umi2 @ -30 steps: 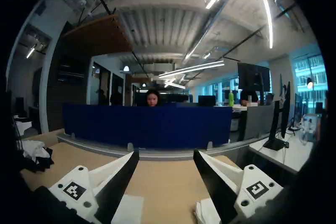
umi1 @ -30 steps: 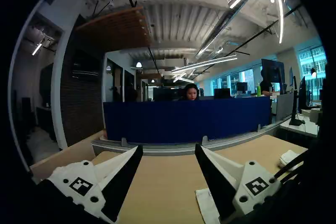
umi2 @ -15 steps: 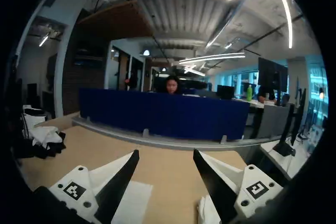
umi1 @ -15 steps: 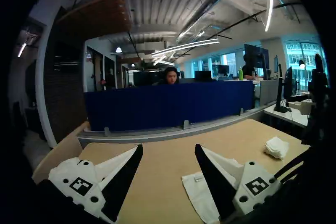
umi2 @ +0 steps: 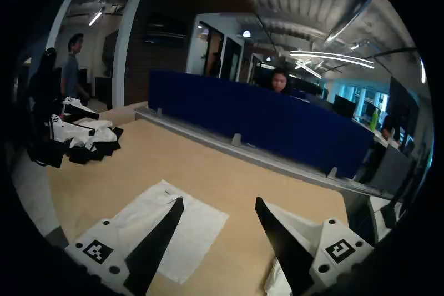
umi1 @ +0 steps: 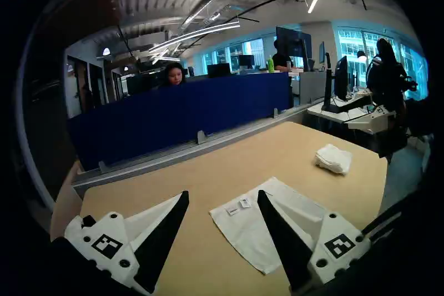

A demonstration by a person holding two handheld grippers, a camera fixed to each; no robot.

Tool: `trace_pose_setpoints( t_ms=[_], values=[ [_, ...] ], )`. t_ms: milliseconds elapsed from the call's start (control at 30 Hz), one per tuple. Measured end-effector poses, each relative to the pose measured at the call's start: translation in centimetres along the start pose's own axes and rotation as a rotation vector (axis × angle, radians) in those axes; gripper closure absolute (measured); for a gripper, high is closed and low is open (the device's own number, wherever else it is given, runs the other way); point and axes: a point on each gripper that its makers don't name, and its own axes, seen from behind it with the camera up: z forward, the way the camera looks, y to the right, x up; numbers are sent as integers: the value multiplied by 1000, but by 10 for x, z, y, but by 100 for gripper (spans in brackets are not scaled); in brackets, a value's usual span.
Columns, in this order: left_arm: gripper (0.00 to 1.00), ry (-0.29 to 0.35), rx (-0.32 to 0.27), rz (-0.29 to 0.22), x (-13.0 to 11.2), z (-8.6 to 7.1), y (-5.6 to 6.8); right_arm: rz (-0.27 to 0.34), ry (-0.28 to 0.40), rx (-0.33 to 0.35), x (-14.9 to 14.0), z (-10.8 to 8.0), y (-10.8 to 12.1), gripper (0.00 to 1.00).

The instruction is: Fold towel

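Observation:
A white towel (umi1: pixel 250 229) lies spread flat on the light wooden table (umi1: pixel 233 168), small tags near its far edge. My left gripper (umi1: pixel 222 193) is open above the table, and its right finger overlaps the towel's middle. In the right gripper view the same towel (umi2: pixel 191 229) lies under the left finger of my open right gripper (umi2: pixel 219 200). Nothing is held between either pair of fingers. The right gripper's white fingers (umi1: pixel 371 121) show far to the right, with a dark arm behind them.
A small folded white towel (umi1: pixel 334 158) sits near the table's right edge. A heap of white and black cloth (umi2: pixel 86 138) lies at the table's left end. A blue partition (umi2: pixel 261 115) runs along the back, with people and monitors beyond.
Both views have tipped down from the ceiling toward the table and turned inward. The flat towel has come into fuller view. Both grippers have stayed open.

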Motion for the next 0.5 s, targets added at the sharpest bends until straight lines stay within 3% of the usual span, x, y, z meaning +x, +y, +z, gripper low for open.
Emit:
trace_pose_setpoints(
  t_ms=[233, 500],
  values=[
    [8, -62, -50, 37, -31, 12, 15, -12, -66, 30, -35, 12, -10, 0],
    [8, -144, -116, 51, -86, 27, 40, -13, -144, 66, -88, 29, -23, 0]
  ],
)
